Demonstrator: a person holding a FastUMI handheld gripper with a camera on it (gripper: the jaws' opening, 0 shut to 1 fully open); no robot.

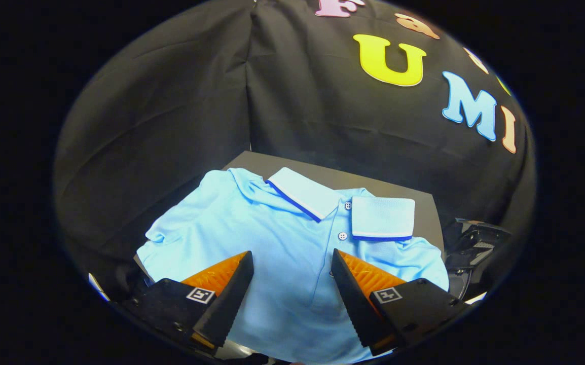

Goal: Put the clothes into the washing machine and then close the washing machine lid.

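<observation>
Lying spread across a dark table [424, 208], a light blue polo shirt [252, 228] fills the space ahead of the gripper [292, 263], front side up, with its collar at 12 o'clock from the fingers and its body running back under them toward 6 o'clock. The collar [381, 215] is paler than the body, edged with a thin dark blue stripe, and its 2 flaps lie open to either side of the placket. 2 small buttons [342, 235] show on the placket, 1 just below the other. A short sleeve [166, 238] reaches out at about 10 o'clock, its edge slightly rumpled near the table's side. The gripper hangs above the shirt's chest with its jaws spread wide, the fabric showing in the gap between them; the fingers [231, 289] grip nothing, and whether their tips touch the cloth cannot be told. At about 3 o'clock from the fingers, just past the table's edge, sits a dark piece of equipment [475, 243] whose nature cannot be made out. Black cloth hangs behind the table as the wall.
</observation>
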